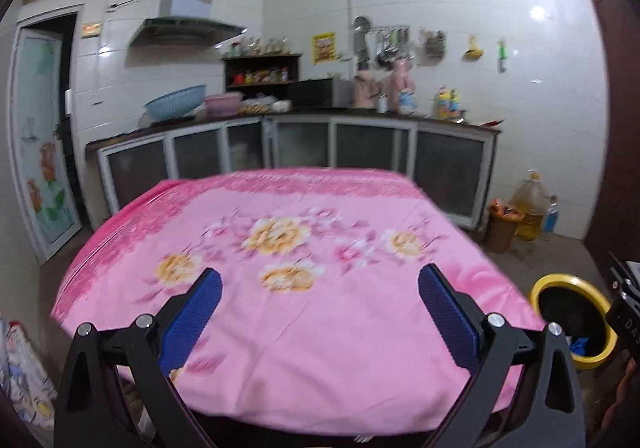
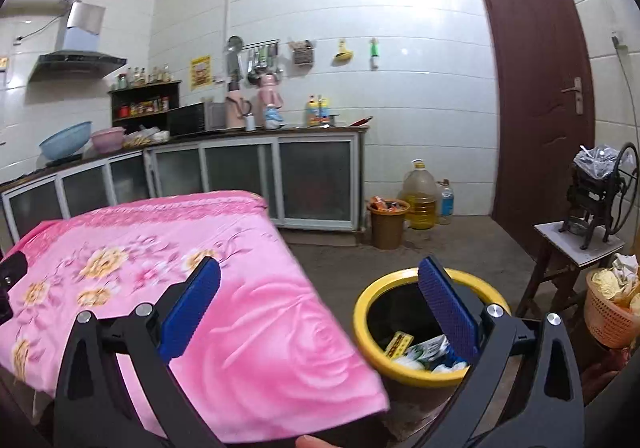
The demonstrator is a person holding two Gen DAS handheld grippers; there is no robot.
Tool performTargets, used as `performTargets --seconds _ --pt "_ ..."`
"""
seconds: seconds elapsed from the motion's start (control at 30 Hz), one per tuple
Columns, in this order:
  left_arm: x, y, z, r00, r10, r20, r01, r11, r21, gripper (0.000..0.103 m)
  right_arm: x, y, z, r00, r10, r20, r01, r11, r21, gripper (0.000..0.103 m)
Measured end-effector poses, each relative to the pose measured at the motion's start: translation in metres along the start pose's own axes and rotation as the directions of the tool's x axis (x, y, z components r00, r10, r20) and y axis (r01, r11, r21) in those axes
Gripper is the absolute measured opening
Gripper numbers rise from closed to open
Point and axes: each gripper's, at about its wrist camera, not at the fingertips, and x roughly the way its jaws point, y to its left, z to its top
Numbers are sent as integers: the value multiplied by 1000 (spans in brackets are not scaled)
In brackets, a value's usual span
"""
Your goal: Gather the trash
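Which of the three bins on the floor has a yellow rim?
The black bin with the yellow rim beside the pink-clothed table, trash inside. The brown bin stands by the cabinets; the orange basket is lattice-sided.

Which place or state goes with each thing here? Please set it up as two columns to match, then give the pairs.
Things:
1. yellow-rimmed bin
2. brown bin
3. blue basin
4. right gripper

Places or states:
A. on the kitchen counter, left end
B. open, nothing between its fingers
C. on the floor beside the pink tablecloth, wrappers inside
D. by the big oil jug near the cabinets

Pairs: 1-C, 2-D, 3-A, 4-B
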Motion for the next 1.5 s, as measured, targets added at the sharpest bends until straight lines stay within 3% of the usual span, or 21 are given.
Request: performTargets --seconds 0.1,0.43,0.57,0.93,1.5 --pt "2 6 -15 998 13 -66 -14 1000 -18 95 -2 11 -12 999 18 -31 -18 1000 -3 95" --pt "-7 27 -34 998 -47 -42 42 993 -114 95 5 27 -33 995 28 -98 -30 999 -24 95" --pt "-4 20 -39 998 -7 -55 3 997 -81 95 6 28 -37 994 31 -104 -34 999 -25 95" --pt "2 23 -44 995 -7 -98 -3 995 -96 95 8 32 -44 992 47 -115 -51 998 -39 95" --pt "1 22 -44 995 -7 -95 -2 996 -91 95 12 34 -47 990 58 -130 -64 997 -43 95"
